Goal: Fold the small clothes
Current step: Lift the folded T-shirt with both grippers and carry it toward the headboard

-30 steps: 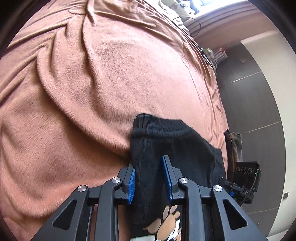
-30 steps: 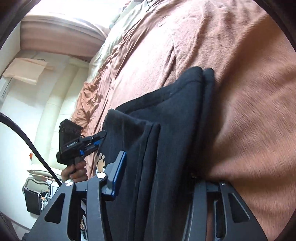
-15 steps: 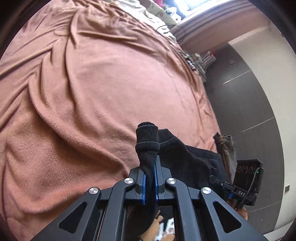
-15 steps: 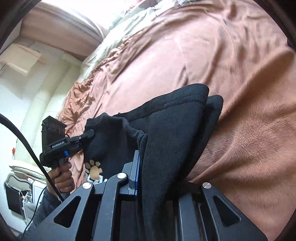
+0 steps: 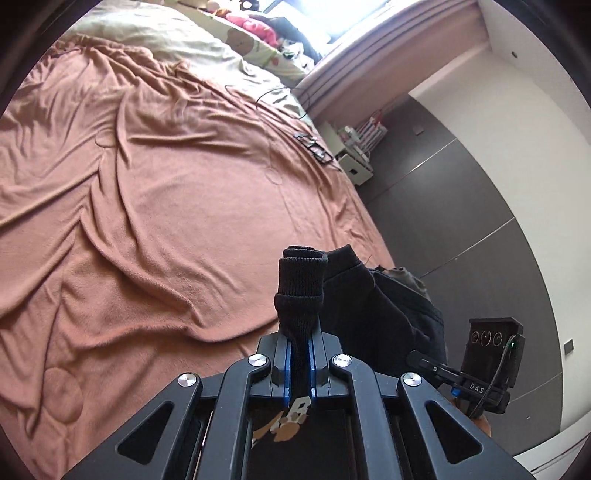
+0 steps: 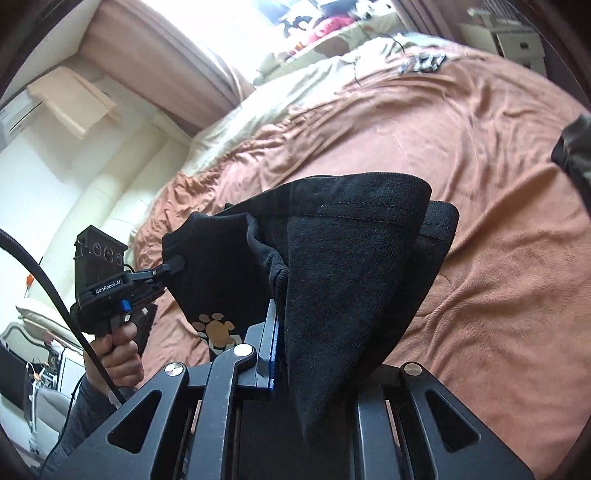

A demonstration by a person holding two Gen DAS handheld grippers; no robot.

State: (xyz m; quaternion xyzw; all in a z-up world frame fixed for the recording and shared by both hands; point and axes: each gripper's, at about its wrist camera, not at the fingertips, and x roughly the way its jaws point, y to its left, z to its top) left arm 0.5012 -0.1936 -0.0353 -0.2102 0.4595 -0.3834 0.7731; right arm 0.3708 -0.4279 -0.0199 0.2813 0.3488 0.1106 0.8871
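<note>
Bedspread point(image 5: 155, 206), brown and rumpled, now lies well below the black garment point(image 6: 351, 266), which was resting on it a second ago. Left gripper point(image 5: 300, 363) has clamped onto a ribbed edge; right gripper point(image 6: 295, 354) seemingly pinches the other, fabric hiding one finger.

- I'm working in a home bedroom: a wide bed point(image 5: 166, 192) under a rumpled brown blanket point(image 6: 480, 155).
- Pale bedding point(image 5: 177, 40) and soft toys point(image 5: 255, 27) lie by the bright window.
- Dark wardrobe doors point(image 5: 461, 221) line one wall.
</note>
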